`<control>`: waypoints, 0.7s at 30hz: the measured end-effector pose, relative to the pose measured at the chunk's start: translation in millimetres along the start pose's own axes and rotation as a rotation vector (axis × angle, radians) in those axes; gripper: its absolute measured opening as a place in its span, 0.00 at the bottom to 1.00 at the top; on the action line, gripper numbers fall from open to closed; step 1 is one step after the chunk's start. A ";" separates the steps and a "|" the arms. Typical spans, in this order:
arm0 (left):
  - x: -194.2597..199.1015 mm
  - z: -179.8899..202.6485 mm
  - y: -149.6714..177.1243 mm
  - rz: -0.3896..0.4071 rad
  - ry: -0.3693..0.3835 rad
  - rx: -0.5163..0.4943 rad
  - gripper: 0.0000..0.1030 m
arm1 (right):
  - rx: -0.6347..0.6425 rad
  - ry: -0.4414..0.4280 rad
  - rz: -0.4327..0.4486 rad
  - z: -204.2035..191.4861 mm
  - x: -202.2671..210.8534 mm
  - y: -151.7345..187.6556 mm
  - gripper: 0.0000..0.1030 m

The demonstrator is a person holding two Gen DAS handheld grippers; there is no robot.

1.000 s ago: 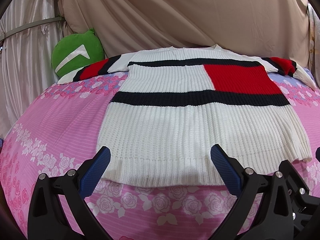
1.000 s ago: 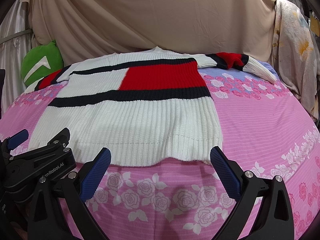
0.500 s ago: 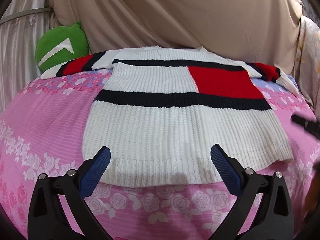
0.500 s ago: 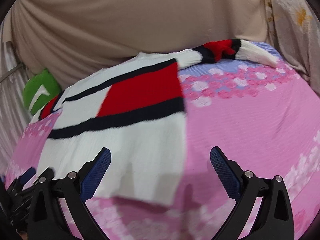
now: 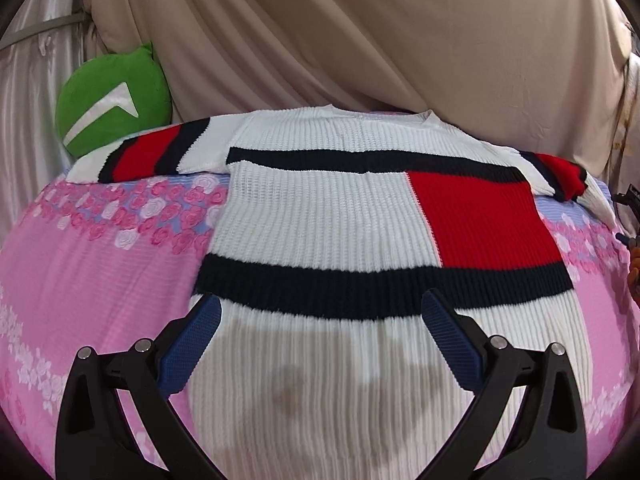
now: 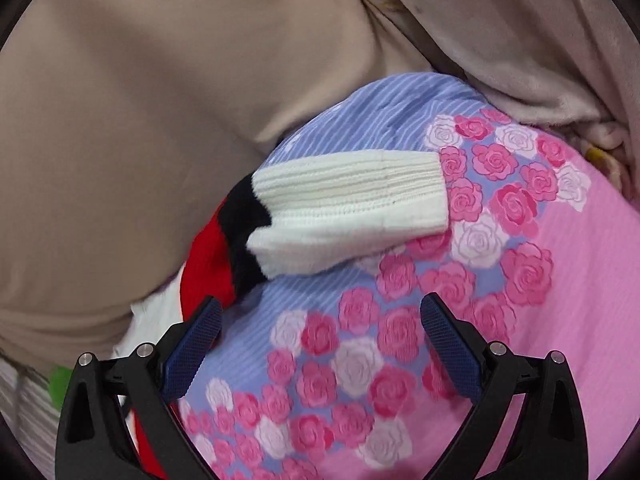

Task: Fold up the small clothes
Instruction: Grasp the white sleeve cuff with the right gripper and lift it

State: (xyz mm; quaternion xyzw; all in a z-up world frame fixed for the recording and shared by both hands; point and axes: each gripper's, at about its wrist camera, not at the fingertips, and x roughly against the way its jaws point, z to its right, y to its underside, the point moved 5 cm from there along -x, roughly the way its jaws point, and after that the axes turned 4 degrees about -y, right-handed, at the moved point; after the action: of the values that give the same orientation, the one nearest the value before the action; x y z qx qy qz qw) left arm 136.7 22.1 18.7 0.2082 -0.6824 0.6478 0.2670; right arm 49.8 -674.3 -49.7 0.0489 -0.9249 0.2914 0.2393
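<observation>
The left gripper [image 5: 320, 334] hangs with jaws spread wide, empty, over the lower body of one sweater [image 5: 320, 216] lying flat on the pink rose-print bedspread [image 5: 92, 264]. The right gripper [image 6: 320, 336] – also spread, empty – faces one white sleeve cuff [image 6: 352, 204] at 12 o'clock. One green cushion [image 5: 108, 100] sits far off at 10 o'clock.

Even bright light, fisheye-bent edges, soft blur near the fingers [image 5: 206, 320]

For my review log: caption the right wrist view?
Open right tongs approach the sweater's white cuff on the rose-print bedsheet.
</observation>
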 end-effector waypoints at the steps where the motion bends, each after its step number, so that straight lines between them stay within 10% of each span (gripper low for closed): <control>1: -4.3 1.5 -3.7 0.000 0.000 0.000 0.95 | -0.049 -0.022 -0.005 6.8 -6.5 -6.7 0.91; 6: -19.3 7.0 -19.1 -0.003 0.008 0.001 0.95 | -0.188 -0.052 -0.010 30.1 -15.4 -27.3 0.10; 12: -20.5 12.9 -38.4 0.043 0.003 -0.028 0.95 | -0.042 -0.020 0.235 -19.4 60.2 -77.1 0.09; 17: -22.8 20.1 -61.8 0.067 0.063 -0.017 0.95 | 0.312 -0.102 0.325 -187.6 100.8 -78.2 0.08; 21: -27.5 23.2 -82.6 0.094 0.108 0.003 0.95 | 0.588 -0.266 0.217 -338.0 78.3 -4.4 0.09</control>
State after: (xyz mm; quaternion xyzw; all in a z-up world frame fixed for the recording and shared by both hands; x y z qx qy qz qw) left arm 207.7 -8.8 64.7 0.1414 -0.6750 0.6710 0.2724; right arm 121.8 -484.0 231.4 0.0548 -0.8243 0.5602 0.0598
